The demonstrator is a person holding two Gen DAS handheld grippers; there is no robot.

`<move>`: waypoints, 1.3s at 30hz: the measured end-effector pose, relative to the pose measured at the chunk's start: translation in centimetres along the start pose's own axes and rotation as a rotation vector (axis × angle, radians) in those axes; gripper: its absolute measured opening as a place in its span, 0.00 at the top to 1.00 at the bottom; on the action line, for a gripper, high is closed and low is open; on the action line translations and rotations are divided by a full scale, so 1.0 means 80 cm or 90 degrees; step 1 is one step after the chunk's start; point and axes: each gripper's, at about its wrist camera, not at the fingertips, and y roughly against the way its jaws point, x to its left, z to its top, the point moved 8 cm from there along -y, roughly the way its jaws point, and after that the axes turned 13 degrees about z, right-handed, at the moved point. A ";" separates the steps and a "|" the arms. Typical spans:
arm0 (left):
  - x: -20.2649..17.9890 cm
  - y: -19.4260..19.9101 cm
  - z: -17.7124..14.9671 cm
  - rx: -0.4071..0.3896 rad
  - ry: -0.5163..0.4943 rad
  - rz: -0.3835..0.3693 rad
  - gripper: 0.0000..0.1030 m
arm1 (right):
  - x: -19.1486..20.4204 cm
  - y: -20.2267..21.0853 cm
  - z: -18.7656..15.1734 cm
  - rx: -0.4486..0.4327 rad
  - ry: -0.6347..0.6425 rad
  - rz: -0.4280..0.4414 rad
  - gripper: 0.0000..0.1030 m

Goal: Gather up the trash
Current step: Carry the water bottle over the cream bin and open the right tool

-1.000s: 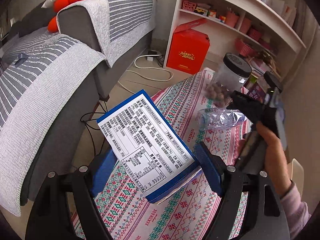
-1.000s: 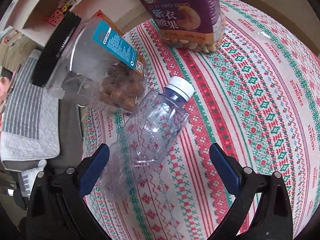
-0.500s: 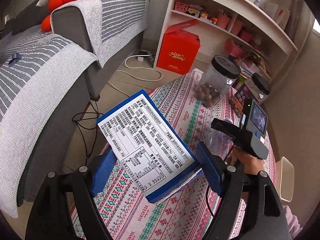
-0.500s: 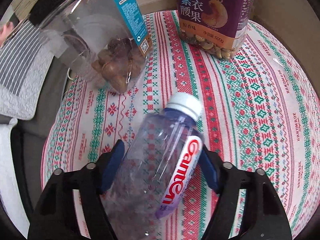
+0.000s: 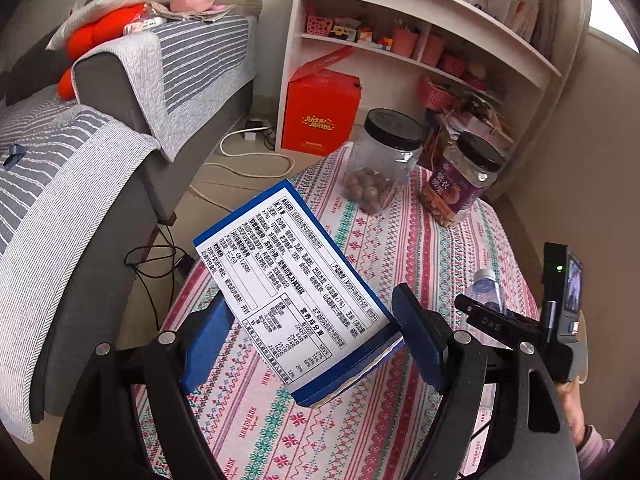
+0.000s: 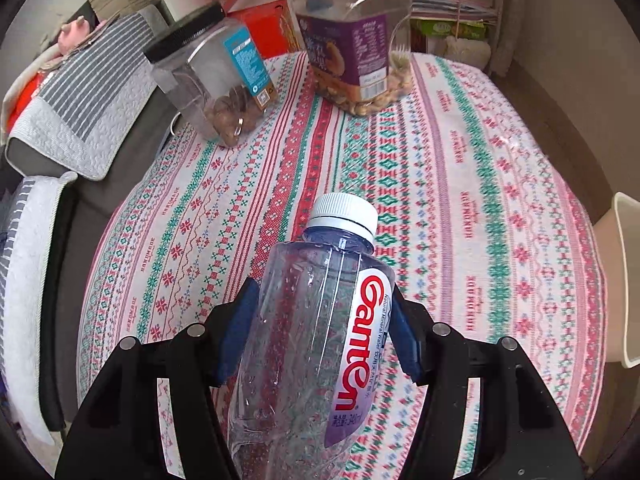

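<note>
Trash here is a blue-edged box [image 5: 292, 292] and an empty plastic bottle [image 6: 316, 332], each held in a claw above the round table with the patterned cloth [image 6: 460, 184]. Below and ahead of both claws the cloth fills most of each view. Beyond it, to the left of the left gripper [image 5: 316, 344], stands a grey sofa with striped covers [image 5: 120, 128], and straight ahead a white shelf unit [image 5: 400, 20] with a red carton [image 5: 320, 112] at its foot. Ahead of the claws on the far side of the table stand a clear jar of round nuts [image 6: 216, 88] and a purple-labelled jar [image 6: 356, 56], just beside each other. The left gripper pinches the box by its two long edges, printed face up. The right gripper [image 6: 320, 332], whose jaws have just been closing, is clamped on the bottle's body, white cap [image 6: 344, 212] pointing away from it.
</note>
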 end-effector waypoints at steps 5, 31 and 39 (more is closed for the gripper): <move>-0.042 0.014 -0.007 -0.021 -0.028 -0.007 0.25 | -0.021 0.072 0.037 -0.048 0.032 0.008 0.43; -0.249 0.040 -0.028 -0.093 -0.130 -0.093 0.25 | -0.290 0.244 0.047 -0.239 -0.061 -0.161 0.43; -0.308 0.039 -0.046 -0.087 -0.161 -0.118 0.25 | -0.375 0.291 0.055 -0.290 -0.125 -0.264 0.42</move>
